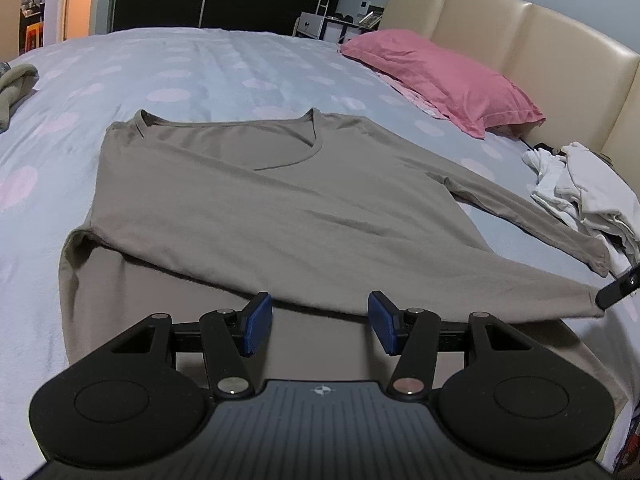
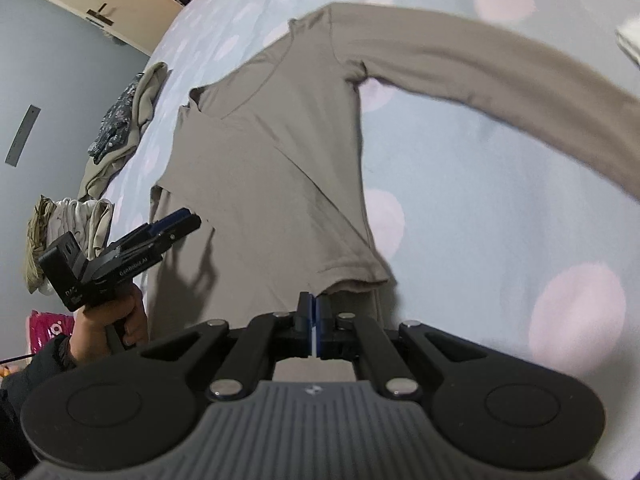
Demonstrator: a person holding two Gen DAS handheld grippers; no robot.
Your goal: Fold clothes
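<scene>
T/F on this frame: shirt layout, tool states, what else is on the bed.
1. The taupe shirt lies on the bed. True.
2. The left tool is shut. False: its jaws stand apart, nothing between them.
3. The right tool is shut. True, at the shirt's hem.
4. The pillow is blue. False: pink.
5. White clothes lie near the headboard. True.

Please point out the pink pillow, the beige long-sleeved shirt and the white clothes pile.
pink pillow (image 1: pixel 444 80): left wrist view, its middle.
beige long-sleeved shirt (image 1: pixel 256 200): left wrist view, its chest.
white clothes pile (image 1: pixel 592 192): left wrist view, its top.
</scene>
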